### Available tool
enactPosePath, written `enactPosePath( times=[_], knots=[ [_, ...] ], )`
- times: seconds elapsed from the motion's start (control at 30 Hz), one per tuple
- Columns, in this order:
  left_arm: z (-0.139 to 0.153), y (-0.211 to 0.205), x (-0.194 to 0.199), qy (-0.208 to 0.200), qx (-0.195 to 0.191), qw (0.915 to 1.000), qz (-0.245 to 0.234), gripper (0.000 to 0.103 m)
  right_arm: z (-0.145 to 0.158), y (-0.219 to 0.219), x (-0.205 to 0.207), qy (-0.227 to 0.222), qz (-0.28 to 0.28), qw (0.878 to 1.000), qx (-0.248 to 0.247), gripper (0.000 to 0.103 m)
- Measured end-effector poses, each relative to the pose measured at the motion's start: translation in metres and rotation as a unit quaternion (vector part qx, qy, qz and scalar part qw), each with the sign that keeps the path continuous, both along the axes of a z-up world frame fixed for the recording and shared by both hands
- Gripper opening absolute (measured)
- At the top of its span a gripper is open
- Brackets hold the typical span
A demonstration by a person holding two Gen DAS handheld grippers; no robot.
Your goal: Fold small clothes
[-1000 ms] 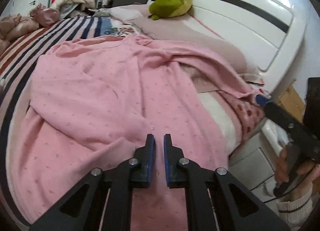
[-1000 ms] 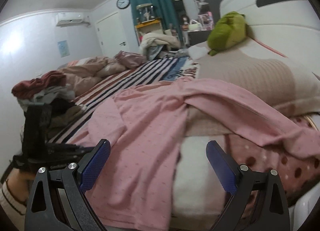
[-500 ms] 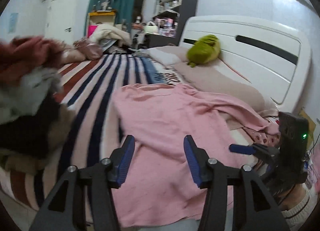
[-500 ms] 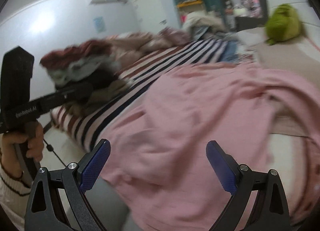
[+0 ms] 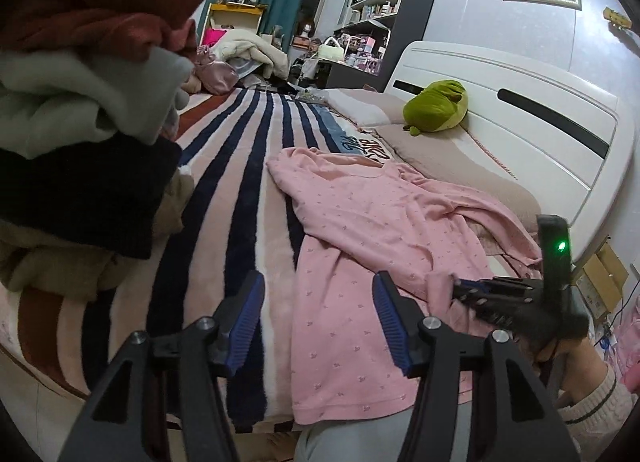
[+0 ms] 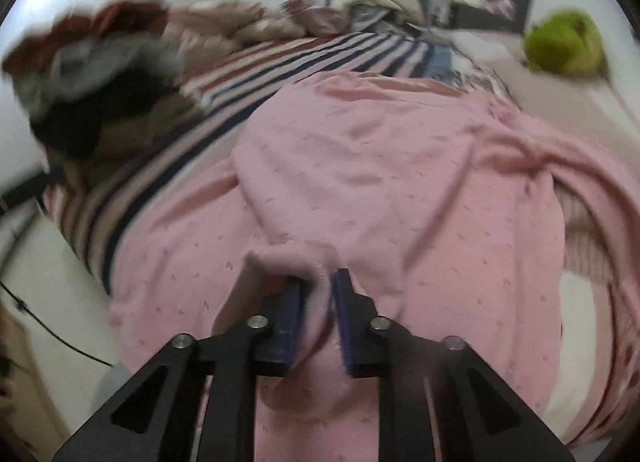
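A pink patterned long-sleeved top lies spread on the striped bed, its hem at the near edge. My left gripper is open and empty, hovering above the hem. My right gripper is shut on a fold of the pink top near its lower edge. In the left wrist view the right gripper pinches the cloth at the top's right side.
A pile of clothes sits on the bed at the left. A green plush toy rests on the pillows by the white headboard. The striped blanket covers the bed.
My left gripper opened, let go of the pink top and pulled back to the bed's near edge. My right gripper closed on a fold of the top.
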State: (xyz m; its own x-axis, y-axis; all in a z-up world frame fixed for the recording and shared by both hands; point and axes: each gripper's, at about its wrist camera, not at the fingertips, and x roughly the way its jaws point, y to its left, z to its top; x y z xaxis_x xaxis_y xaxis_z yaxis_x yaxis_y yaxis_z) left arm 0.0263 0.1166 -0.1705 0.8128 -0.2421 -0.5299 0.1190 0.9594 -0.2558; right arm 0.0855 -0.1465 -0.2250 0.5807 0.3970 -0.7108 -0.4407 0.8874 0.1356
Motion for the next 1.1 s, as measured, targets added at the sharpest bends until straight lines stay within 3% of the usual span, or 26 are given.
enactPosePath(
  times=[0.37, 0.5, 0.53, 0.57, 0.6, 0.67, 0.7, 0.8, 0.93, 0.97, 1.0, 1.03, 1.07, 1.1],
  knots=[
    [0.006, -0.024, 0.009, -0.004, 0.008, 0.9999, -0.006, 0.052, 0.012, -0.081, -0.005, -0.011, -0.11, 0.994, 0.006, 0.004],
    [0.003, -0.027, 0.008, 0.001, 0.009, 0.9999, -0.005, 0.052, 0.015, -0.1, -0.015, -0.018, -0.101, 0.994, 0.034, 0.008],
    [0.002, -0.027, 0.008, 0.002, 0.009, 0.9999, -0.004, 0.052, 0.019, -0.105, -0.017, -0.024, -0.093, 0.994, 0.056, 0.014],
    [0.001, -0.026, 0.009, 0.004, 0.009, 0.9999, -0.004, 0.052, 0.026, -0.112, -0.022, -0.034, -0.083, 0.992, 0.09, 0.034],
    [0.001, -0.026, 0.009, 0.005, 0.009, 0.9999, -0.004, 0.052, 0.032, -0.116, -0.025, -0.044, -0.079, 0.99, 0.107, 0.062],
    [0.001, -0.024, 0.01, 0.005, 0.007, 1.0, -0.004, 0.052, 0.045, -0.109, -0.03, -0.065, -0.057, 0.991, 0.104, 0.09],
    [0.001, -0.023, 0.011, 0.003, 0.004, 1.0, -0.005, 0.052, 0.048, -0.102, -0.029, -0.065, -0.041, 0.993, 0.089, 0.092],
    [0.0, -0.02, 0.012, -0.001, -0.001, 1.0, -0.006, 0.052, 0.048, -0.075, -0.01, -0.057, -0.015, 0.997, 0.041, 0.092],
    [-0.003, -0.015, 0.014, -0.002, -0.006, 1.0, -0.002, 0.054, 0.019, -0.049, 0.039, 0.009, 0.012, 1.0, -0.006, 0.089],
    [-0.005, -0.012, 0.016, 0.001, -0.008, 1.0, -0.001, 0.054, 0.005, -0.041, 0.052, 0.038, 0.021, 0.999, -0.027, 0.08],
    [-0.007, -0.01, 0.016, 0.003, -0.009, 1.0, 0.0, 0.054, -0.004, -0.036, 0.06, 0.058, 0.027, 0.997, -0.04, 0.06],
    [-0.008, -0.009, 0.017, 0.004, -0.01, 0.9999, 0.001, 0.054, -0.011, -0.034, 0.063, 0.072, 0.033, 0.996, -0.043, 0.051],
    [-0.01, -0.007, 0.018, 0.007, -0.01, 0.9999, 0.003, 0.054, -0.013, -0.033, 0.062, 0.073, 0.04, 0.996, -0.036, 0.044],
    [-0.012, -0.006, 0.019, 0.009, -0.01, 0.9999, 0.004, 0.054, -0.011, -0.031, 0.057, 0.063, 0.045, 0.996, -0.035, 0.029]
  ],
)
